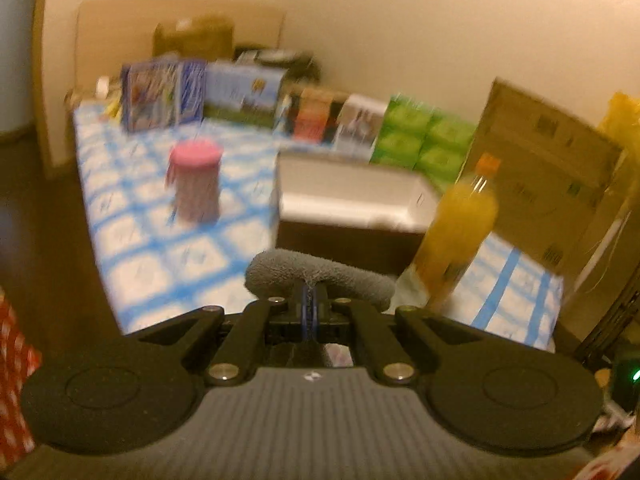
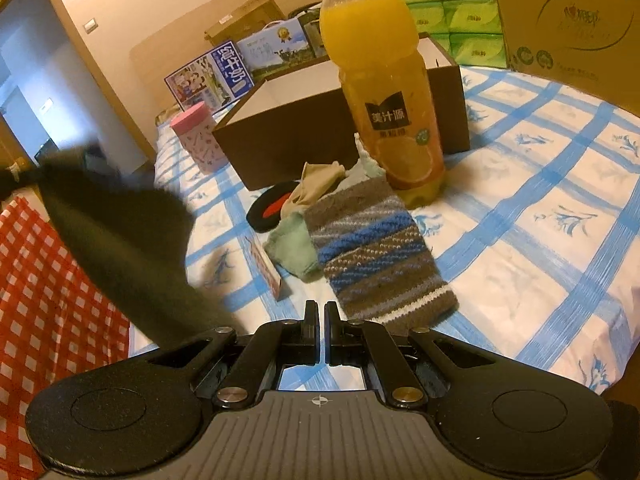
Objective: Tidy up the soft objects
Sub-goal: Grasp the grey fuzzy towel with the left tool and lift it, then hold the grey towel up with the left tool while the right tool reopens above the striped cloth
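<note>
So right up close, the left claw [image 1: 310,300] is clamped tight on a grey fuzzy sock [image 1: 320,276], pinched at its middle so both ends bulge out past the fingers, and it's lifted off the bed. In the right wrist view that same sock shows as a dark blurry shape hanging at the left side, over a red checked cloth [image 2: 44,280].

The right claw [image 2: 320,316] is pinched shut with nothing in it, just a thin slit between the fingers, hovering low over the bed [image 2: 540,208], which has a white sheet with blue checks.

Just past the right claw lies a striped knit sock [image 2: 376,248] in brown, blue and grey, flat on the sheet with its white-banded cuff nearest the claw. Tucked against its left side is a pale green sock [image 2: 292,248], and a small card [image 2: 268,268] sits just beside that. A bit further on there's a crumpled beige sock [image 2: 316,188] on top of the pile, and a black oval thing with a red patch [image 2: 268,208] peeking out from under it.

Behind the pile stands a bottle of orange juice [image 2: 384,92], upright, touching the far end of the striped sock. Behind the bottle is an open brown box [image 2: 296,136] with a white inside, and to its left a pink-lidded canister [image 2: 196,136]. Along the wall at the back: milk cartons [image 2: 212,76], green tissue packs [image 2: 452,12] and a big cardboard box [image 2: 568,20].
</note>
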